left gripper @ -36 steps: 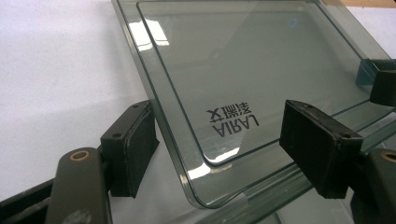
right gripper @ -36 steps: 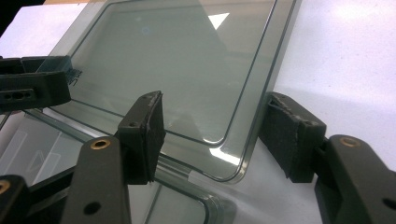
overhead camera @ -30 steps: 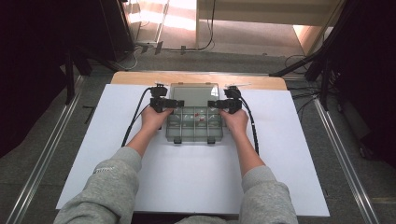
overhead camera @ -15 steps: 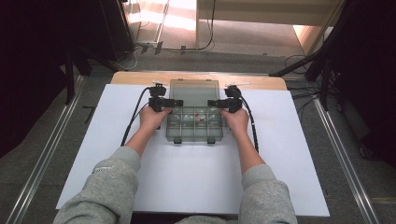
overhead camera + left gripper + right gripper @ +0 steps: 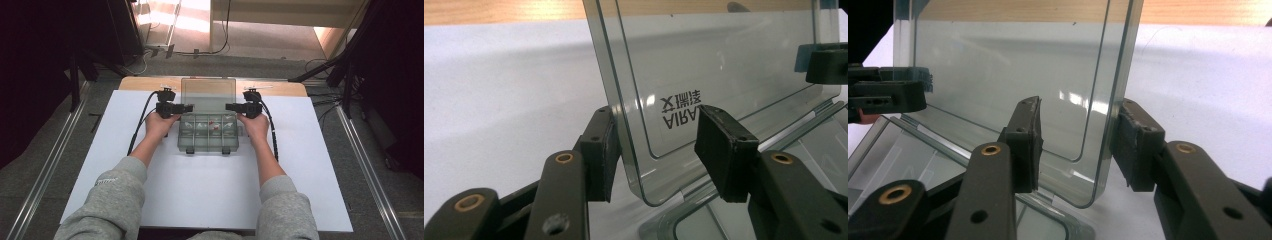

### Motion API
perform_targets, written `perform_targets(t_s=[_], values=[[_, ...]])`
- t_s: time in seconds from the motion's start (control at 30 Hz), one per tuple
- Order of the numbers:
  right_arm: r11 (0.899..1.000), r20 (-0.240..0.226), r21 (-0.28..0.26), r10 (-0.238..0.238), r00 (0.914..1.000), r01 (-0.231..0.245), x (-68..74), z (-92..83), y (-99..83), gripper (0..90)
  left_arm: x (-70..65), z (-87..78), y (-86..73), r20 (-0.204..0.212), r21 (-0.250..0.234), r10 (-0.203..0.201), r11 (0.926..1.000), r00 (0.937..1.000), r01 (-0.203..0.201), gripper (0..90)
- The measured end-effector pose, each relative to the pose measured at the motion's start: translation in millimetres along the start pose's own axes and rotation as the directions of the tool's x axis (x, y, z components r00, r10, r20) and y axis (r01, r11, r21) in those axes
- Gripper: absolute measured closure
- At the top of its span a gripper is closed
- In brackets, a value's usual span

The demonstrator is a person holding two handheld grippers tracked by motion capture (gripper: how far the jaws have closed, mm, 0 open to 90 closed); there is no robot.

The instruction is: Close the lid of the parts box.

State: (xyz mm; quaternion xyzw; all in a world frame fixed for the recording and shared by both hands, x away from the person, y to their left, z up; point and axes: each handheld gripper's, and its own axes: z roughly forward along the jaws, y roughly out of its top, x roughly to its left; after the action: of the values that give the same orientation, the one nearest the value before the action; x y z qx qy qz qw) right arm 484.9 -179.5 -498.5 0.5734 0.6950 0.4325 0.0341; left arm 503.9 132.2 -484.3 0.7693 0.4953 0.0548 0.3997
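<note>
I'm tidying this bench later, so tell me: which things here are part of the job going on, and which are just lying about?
Part of the job:
- clear plastic box
- its raised lid
- left tool, jaws astride the lid's edge
- right tool, likewise

Lying about:
- white sheet
- wooden tabletop
- cables on the floor

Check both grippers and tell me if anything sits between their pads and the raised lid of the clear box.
Nothing visible does. The lid edge stands between the left gripper jaws and between the right gripper jaws, which have just been closing; only small gaps remain at the pads.
</note>
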Motion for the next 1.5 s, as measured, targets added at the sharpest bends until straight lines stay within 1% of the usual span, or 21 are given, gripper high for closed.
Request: perform_targets(t_s=[0.13,0.2,0.3,0.43,0.53,0.57,0.67,0.73,0.83,0.87,0.97,1.0,1.07,1.13,1.2,1.33,1.4,1.5], values=[[1.000,-0.012,-0.005,0.002,0.9999,-0.002,-1.8,-3.5,0.0,63.6,2.6,-3.0,1.6,0.020,-0.004,-0.033,0.9994,0.9993,0.033,57.1],[1.000,-0.012,-0.002,0.002,0.9999,-0.002,-2.0,-5.2,0.6,65.2,2.4,-3.7,1.9,0.018,-0.008,-0.028,0.9996,0.9994,0.028,58.1],[1.000,0.000,0.002,-0.027,0.9996,0.027,-0.3,-7.9,1.9,66.8,0.8,-4.3,2.9,0.011,-0.009,-0.022,0.9997,0.9997,0.022,58.0],[0.999,-0.003,0.002,-0.034,0.9994,0.034,-0.8,-11.0,1.8,69.1,-0.4,-4.8,4.7,0.003,-0.011,-0.006,0.9999,1.0000,0.006,57.8],[0.999,-0.004,-0.002,-0.039,0.9992,0.039,-1.1,-12.0,1.2,69.4,-1.2,-5.3,6.0,0.001,-0.018,-0.009,0.9998,1.0000,0.009,57.8],[0.999,-0.004,-0.002,-0.038,0.9993,0.038,-0.7,-12.3,1.0,69.4,-0.8,-5.5,6.2,0.002,-0.022,-0.016,0.9996,0.9999,0.016,57.8],[0.999,0.000,-0.005,-0.042,0.9991,0.042,0.1,-12.8,1.0,69.5,-0.3,-6.6,7.6,0.006,-0.042,-0.020,0.9989,0.9998,0.020,57.7],[0.999,0.002,-0.006,-0.049,0.9988,0.049,0.4,-13.3,0.9,69.5,-0.7,-7.9,8.4,0.006,-0.059,-0.017,0.9981,0.9998,0.017,57.8],[0.998,0.004,-0.009,-0.057,0.9984,0.057,1.3,-14.4,1.0,68.9,-0.2,-10.1,9.9,0.012,-0.066,-0.010,0.9978,0.9999,0.011,57.9],[0.998,0.001,-0.012,-0.058,0.9983,0.058,1.7,-14.5,1.2,68.0,-0.1,-10.5,10.1,0.016,-0.067,-0.012,0.9977,0.9998,0.013,57.8],[0.998,-0.021,-0.018,-0.061,0.9979,0.061,2.9,-11.9,1.6,57.0,-0.9,-9.7,9.7,0.008,-0.072,-0.007,0.9974,0.9999,0.008,57.8],[0.998,-0.023,-0.014,-0.065,0.9976,0.065,3.2,-10.5,1.5,54.7,-1.0,-9.7,9.6,0.008,-0.071,-0.005,0.9974,1.0000,0.006,57.8],[0.997,-0.009,-0.009,-0.081,0.9967,0.081,4.5,-8.6,1.1,53.8,-0.6,-9.4,9.5,0.009,-0.072,-0.007,0.9974,0.9999,0.008,57.8],[0.997,-0.009,-0.010,-0.078,0.9969,0.078,4.4,-8.2,1.6,53.4,-0.4,-10.1,9.6,0.015,-0.074,-0.002,0.9972,0.9999,0.003,57.9],[0.997,-0.012,-0.024,-0.073,0.9972,0.073,4.9,-8.1,4.1,50.5,-0.6,-10.8,9.9,0.021,-0.078,0.000,0.9970,0.9998,0.002,57.9],[0.994,-0.002,-0.061,-0.090,0.9959,0.090,10.8,-9.8,12.7,44.4,-1.8,-11.7,10.3,0.025,-0.081,0.005,0.9967,0.9997,-0.003,57.9],[0.994,0.006,-0.062,-0.090,0.9960,0.090,12.6,-9.8,15.0,43.4,-1.8,-12.3,10.5,0.027,-0.081,0.004,0.9967,0.9996,-0.002,57.9],[0.995,-0.003,-0.061,-0.083,0.9965,0.083,12.4,-11.6,16.9,44.7,-1.9,-13.5,10.6,0.029,-0.079,0.014,0.9968,0.9995,-0.012,57.8]])
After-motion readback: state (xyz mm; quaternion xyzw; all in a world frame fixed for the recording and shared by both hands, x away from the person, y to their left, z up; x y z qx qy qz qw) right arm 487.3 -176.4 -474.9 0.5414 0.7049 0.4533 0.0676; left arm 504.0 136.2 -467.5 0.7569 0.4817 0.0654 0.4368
